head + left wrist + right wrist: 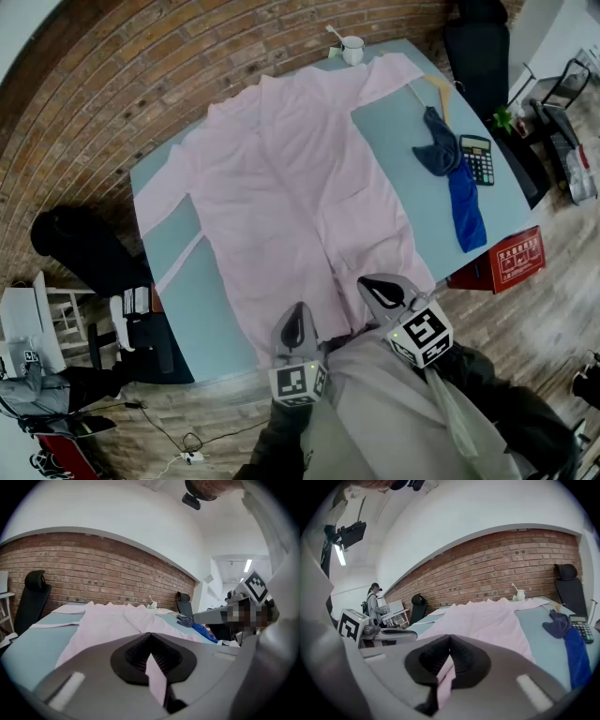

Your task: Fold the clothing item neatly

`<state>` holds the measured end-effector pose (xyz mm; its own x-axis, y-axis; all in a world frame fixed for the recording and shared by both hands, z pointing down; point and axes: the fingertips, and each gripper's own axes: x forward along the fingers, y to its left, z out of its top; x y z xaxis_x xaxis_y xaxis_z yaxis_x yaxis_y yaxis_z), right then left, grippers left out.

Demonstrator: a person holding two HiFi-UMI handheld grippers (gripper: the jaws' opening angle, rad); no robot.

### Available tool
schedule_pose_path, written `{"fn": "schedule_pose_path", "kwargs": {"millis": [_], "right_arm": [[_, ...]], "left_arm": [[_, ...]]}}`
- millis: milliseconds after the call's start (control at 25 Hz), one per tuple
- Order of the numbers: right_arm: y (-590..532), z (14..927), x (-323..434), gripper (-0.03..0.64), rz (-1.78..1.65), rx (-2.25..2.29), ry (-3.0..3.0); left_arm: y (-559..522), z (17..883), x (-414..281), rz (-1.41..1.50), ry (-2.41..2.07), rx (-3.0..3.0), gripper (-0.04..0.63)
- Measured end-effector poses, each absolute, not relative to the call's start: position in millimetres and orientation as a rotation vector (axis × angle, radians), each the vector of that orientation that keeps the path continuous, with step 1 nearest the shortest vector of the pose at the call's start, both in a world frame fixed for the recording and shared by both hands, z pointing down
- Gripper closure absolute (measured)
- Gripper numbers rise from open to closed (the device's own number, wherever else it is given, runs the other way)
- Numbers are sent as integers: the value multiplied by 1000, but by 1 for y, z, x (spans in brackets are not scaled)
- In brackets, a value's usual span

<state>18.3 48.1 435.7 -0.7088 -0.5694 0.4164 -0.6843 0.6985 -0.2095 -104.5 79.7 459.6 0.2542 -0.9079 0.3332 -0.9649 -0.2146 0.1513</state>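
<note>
A pale pink long garment [291,187] lies spread flat on the light blue table [178,253], sleeves out to the left and far right. Both grippers hold its near hem at the table's front edge. My left gripper [296,325] is shut on the hem; in the left gripper view a strip of pink cloth [157,677] hangs pinched between the jaws of that gripper [151,638]. My right gripper [380,294] is shut on the hem a little to the right; the right gripper view shows a fold of pink cloth [445,677] clamped in its jaws [450,640].
On the table's right side lie a blue cloth [466,202], a dark grey-blue cloth [438,150], a calculator [478,157] and a wooden hanger [437,92]. A white cup [352,49] stands at the far edge. A red box [511,261] and black chairs [80,248] stand around the table.
</note>
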Motion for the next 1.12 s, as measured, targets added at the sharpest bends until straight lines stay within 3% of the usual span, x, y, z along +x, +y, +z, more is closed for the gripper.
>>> {"fn": "schedule_pose_path", "kwargs": {"millis": [1120], "right_arm": [[51, 457, 37, 615, 603, 1042, -2577]], "left_arm": [[88, 475, -95, 277, -1718, 2170, 588]]}}
